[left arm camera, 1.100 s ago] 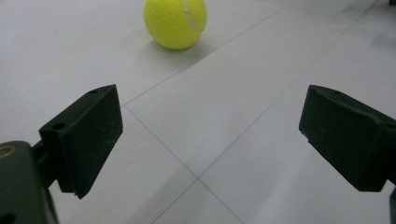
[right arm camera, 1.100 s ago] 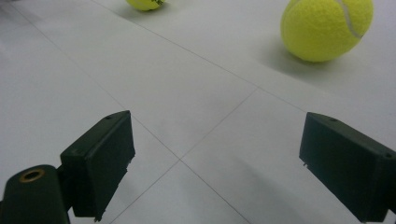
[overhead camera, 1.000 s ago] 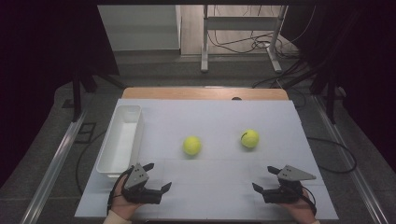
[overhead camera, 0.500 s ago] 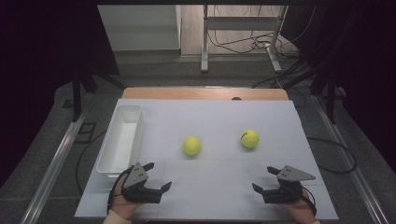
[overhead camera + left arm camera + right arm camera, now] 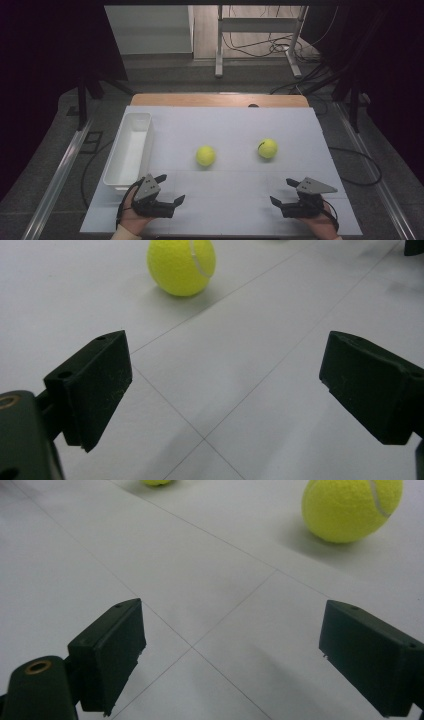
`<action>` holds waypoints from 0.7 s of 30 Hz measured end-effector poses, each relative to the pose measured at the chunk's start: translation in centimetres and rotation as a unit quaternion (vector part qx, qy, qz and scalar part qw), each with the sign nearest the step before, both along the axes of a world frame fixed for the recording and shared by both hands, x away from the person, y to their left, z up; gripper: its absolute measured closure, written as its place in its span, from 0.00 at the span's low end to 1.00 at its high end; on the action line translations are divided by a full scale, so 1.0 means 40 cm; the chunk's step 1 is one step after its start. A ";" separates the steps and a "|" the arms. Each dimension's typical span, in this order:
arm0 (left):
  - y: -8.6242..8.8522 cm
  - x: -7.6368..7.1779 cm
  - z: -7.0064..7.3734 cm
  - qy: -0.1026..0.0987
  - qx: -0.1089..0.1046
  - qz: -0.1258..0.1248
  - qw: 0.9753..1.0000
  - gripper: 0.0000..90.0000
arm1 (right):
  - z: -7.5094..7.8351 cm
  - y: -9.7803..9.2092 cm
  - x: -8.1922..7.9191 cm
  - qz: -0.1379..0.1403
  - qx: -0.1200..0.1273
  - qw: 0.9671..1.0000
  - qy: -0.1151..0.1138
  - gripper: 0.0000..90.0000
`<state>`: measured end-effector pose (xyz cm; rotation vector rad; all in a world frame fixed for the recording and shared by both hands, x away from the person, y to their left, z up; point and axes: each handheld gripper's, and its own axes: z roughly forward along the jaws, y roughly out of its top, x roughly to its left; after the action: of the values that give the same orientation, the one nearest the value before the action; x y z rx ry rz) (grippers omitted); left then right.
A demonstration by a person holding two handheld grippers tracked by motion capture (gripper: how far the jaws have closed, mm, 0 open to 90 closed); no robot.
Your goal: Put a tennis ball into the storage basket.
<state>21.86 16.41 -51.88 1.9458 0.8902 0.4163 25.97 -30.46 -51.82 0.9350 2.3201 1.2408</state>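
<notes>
Two yellow tennis balls lie on the white table top, the left ball (image 5: 205,155) near the middle and the right ball (image 5: 267,148) further right. My left gripper (image 5: 171,188) rests at the front left, open, with nothing between its jaws. My right gripper (image 5: 281,191) rests at the front right, also open and empty. In the left gripper view the left ball (image 5: 181,265) lies well beyond the open gripper (image 5: 225,365). In the right gripper view the right ball (image 5: 350,507) lies ahead to the right of the open gripper (image 5: 230,630), and the left ball (image 5: 157,482) peeks in at the top edge.
A long white tray (image 5: 129,150) stands along the table's left side, just behind my left gripper. A wooden table edge (image 5: 220,100) runs along the back. Metal rails (image 5: 60,170) flank the table, with cables on the floor beyond.
</notes>
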 end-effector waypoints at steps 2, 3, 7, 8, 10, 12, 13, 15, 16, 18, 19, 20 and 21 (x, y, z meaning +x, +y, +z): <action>-0.003 0.000 0.003 -0.003 0.002 -0.002 1.000 0.08 | 0.000 0.000 0.001 -0.002 -0.001 1.000 0.000 0.13; -0.003 0.000 0.004 -0.004 0.002 -0.002 1.000 0.08 | 0.000 0.000 0.001 -0.003 -0.001 1.000 0.000 0.13; -0.006 0.001 0.008 -0.001 -0.002 0.002 1.000 0.08 | 0.001 -0.001 0.000 -0.003 0.001 1.000 -0.001 0.13; -0.008 0.002 0.009 0.000 -0.001 0.002 1.000 0.08 | 0.001 -0.001 0.000 -0.002 0.000 1.000 -0.001 0.13; -0.012 0.003 0.011 0.000 0.000 0.000 1.000 0.08 | 0.001 -0.001 0.000 0.000 0.002 1.000 0.000 0.13; -0.016 0.004 0.015 -0.002 0.002 0.001 1.000 0.08 | 0.001 -0.002 0.000 0.000 0.004 1.000 0.000 0.13; -0.017 0.005 0.017 -0.003 0.003 0.000 1.000 0.08 | 0.001 -0.003 0.000 -0.001 0.005 1.000 0.000 0.13; -0.022 0.007 0.020 -0.004 0.002 0.000 1.000 0.08 | 0.003 -0.005 -0.001 -0.002 0.007 1.000 0.002 0.13; -0.025 0.007 0.021 -0.003 0.000 0.000 1.000 0.08 | 0.003 -0.005 -0.001 -0.002 0.011 1.000 0.003 0.13; -0.029 0.007 0.023 -0.003 0.000 -0.002 1.000 0.08 | 0.004 -0.004 -0.004 -0.002 0.013 1.000 0.003 0.13; -0.030 0.006 0.024 -0.004 0.001 -0.002 1.000 0.08 | 0.004 -0.003 -0.006 -0.001 0.012 1.000 0.002 0.13; -0.031 0.006 0.026 -0.004 0.000 -0.002 1.000 0.08 | 0.005 -0.003 -0.007 -0.002 0.009 1.000 0.001 0.13; -0.031 0.006 0.027 -0.005 0.000 -0.002 1.000 0.08 | 0.005 -0.003 -0.008 -0.001 0.010 1.000 0.000 0.13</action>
<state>22.08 15.18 -50.80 1.9427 0.8801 0.4239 25.65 -30.58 -51.64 0.9449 2.3101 1.2659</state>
